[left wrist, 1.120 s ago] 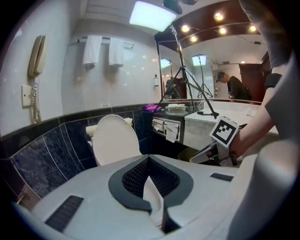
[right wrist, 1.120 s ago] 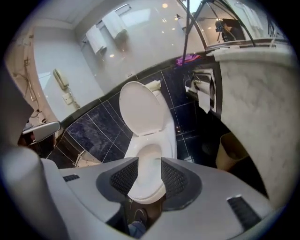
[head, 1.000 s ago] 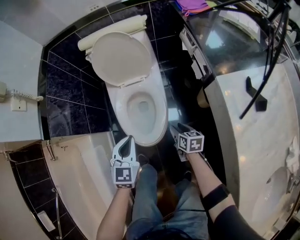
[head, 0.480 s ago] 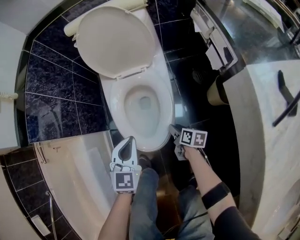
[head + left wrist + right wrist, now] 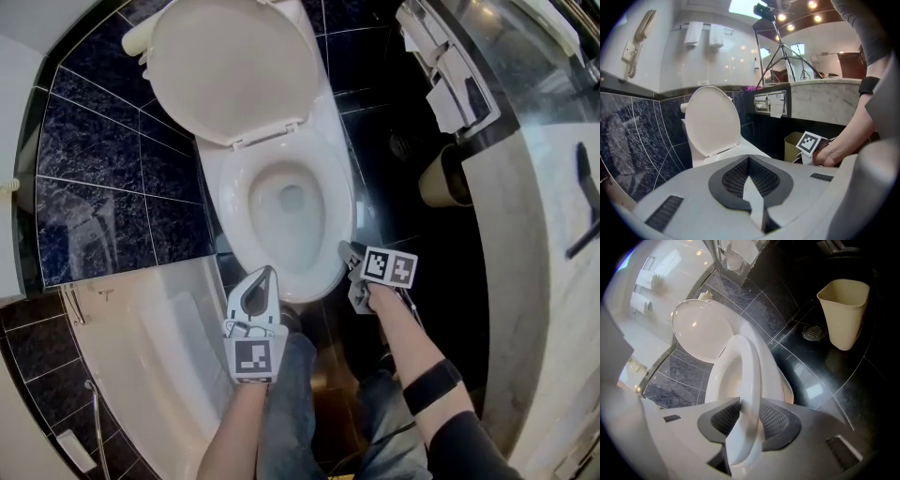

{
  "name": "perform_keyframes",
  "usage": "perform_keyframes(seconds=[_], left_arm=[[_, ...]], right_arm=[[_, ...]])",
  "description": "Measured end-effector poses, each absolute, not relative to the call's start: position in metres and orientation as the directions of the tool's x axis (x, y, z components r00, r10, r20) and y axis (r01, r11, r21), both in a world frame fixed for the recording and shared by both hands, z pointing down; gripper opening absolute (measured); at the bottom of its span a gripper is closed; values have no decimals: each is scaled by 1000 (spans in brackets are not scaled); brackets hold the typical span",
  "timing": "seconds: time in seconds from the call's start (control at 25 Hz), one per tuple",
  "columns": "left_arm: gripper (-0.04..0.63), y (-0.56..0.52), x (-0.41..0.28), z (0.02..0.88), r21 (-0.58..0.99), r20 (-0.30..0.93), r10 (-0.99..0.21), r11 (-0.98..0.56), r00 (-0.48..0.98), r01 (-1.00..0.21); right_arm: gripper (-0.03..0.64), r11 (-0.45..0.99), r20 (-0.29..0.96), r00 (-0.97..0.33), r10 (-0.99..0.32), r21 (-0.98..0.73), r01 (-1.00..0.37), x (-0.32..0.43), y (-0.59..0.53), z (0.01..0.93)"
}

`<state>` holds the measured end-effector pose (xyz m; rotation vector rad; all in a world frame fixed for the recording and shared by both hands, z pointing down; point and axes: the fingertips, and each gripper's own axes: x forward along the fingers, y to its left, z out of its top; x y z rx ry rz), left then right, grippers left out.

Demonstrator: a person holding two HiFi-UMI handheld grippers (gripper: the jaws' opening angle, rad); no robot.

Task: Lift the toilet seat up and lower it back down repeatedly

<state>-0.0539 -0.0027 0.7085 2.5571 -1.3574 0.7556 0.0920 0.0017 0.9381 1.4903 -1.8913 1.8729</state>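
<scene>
Just short of a lift: the right gripper [image 5: 747, 417] has the front rim of the toilet seat [image 5: 343, 211] between its fingers, which have just been closing & now pinch the rim, one pad on each side, acc. to the right gripper view. Seat itself lies down on the bowl [image 5: 286, 225], or v. close to it; from the head view no gap shows betw. ring & porcelain, so the upward swing has not begun as far as can be judged. Behind it the lid [image 5: 234, 66] stands raised against the dark tiled wall, out of the way, so nothing blocks the seat's path up. The left gripper [image 5: 265, 272] hangs near the bowl's front on the other side, fingers pressed together at the tips w/ nothing in them, taking no part in the hold. A pale bin [image 5: 843, 310] sits on the glossy black floor [image 5: 820, 376] to the toilet's side, well apart from both hands. Progress, as read from this: grip is made, the seat is at the low end of its travel, & a raise plus a controlled lowering are left for this round. How many rounds are already done, or how many remain, cannot be told from what shows; the job is repetitive & the scene looks the same at the bottom of every cycle.
</scene>
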Motion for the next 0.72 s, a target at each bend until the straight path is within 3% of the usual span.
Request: perform_keyframes(seconds=[0.72], left_arm=[[-12, 11, -69, 711, -72, 521, -708, -594, 478, -801]], right_arm=[[127, -295, 654, -523, -547, -735, -611, 94, 0, 896]])
